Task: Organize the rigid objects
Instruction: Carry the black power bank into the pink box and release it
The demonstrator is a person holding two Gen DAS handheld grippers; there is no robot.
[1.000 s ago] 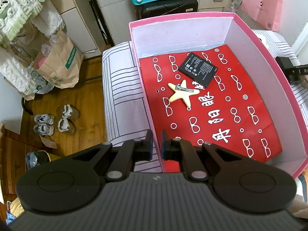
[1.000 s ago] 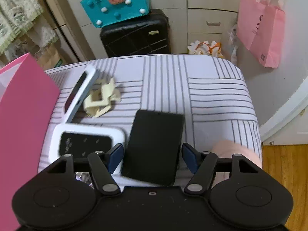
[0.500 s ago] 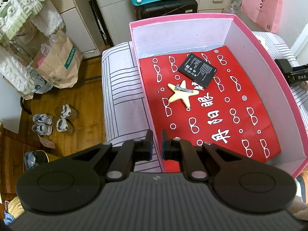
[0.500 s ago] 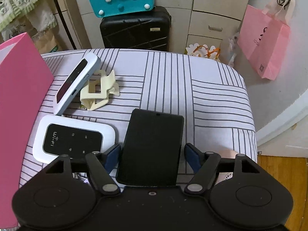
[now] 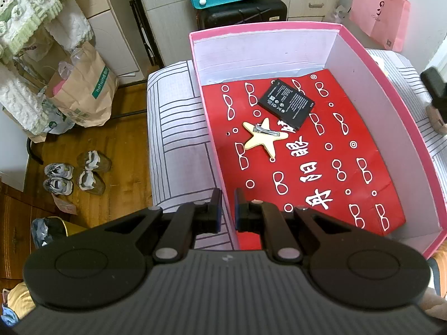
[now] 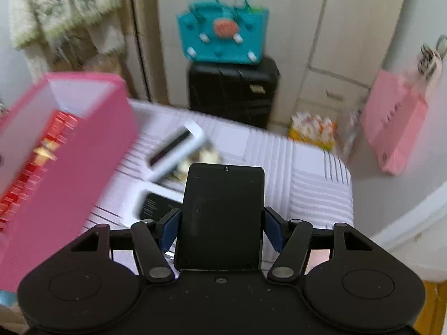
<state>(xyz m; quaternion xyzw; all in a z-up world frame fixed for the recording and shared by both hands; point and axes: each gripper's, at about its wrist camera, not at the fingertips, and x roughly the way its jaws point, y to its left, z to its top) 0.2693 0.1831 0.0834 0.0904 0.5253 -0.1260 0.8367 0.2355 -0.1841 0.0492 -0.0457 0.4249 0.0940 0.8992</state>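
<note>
Lifted off the bed, flat black slab sits clamped in right hand-held gripper.

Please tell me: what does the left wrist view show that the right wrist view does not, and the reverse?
Only the left wrist view shows the left gripper closed on the wall of the pink box, a black battery in the box, and shoes on the floor.

Only the right wrist view shows the right gripper clamping a black slab and two white devices, blurred.

Both show the box, the star clip, the striped surface, the teal bag and the suitcase.
</note>
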